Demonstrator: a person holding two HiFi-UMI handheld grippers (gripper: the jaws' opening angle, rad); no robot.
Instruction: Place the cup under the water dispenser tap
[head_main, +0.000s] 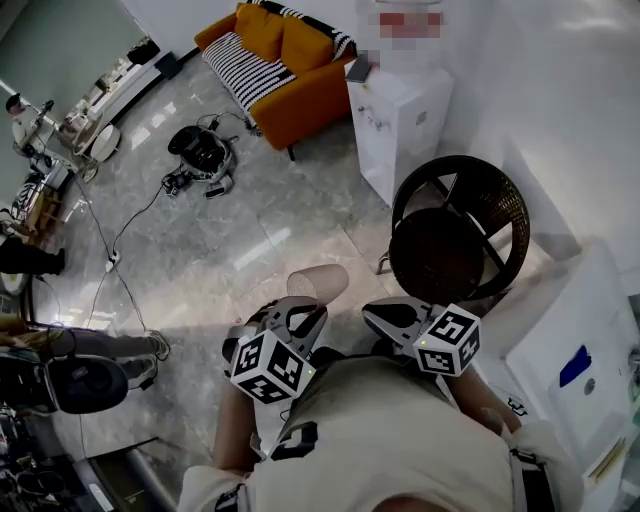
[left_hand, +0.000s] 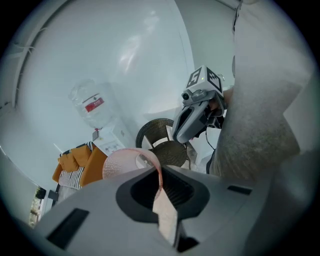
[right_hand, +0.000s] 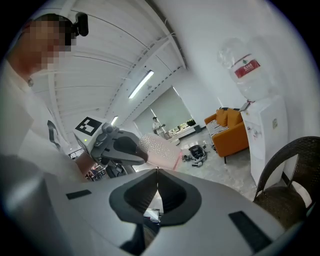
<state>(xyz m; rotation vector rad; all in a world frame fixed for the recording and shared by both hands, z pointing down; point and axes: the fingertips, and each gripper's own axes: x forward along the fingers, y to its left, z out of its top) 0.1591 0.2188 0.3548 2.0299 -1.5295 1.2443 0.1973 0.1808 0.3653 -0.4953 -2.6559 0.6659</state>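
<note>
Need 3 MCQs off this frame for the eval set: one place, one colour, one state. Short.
1. Where does the water dispenser stand?
A. Between the sofa and the wicker chair
B. Behind the sofa
C. On a table

2. What colour is the sofa?
A. Blue
B. Orange
C. Grey

3. How do the jaws of the left gripper stand?
A. Wide apart, empty
B. Shut on the wall of the cup
C. Wide apart around the cup

Answers:
1 A: the right gripper view shows the sofa on one side of it and the chair on the other.
2 B: it is orange in every view.
3 B: the left gripper view shows the cup's wall pinched between them.
</note>
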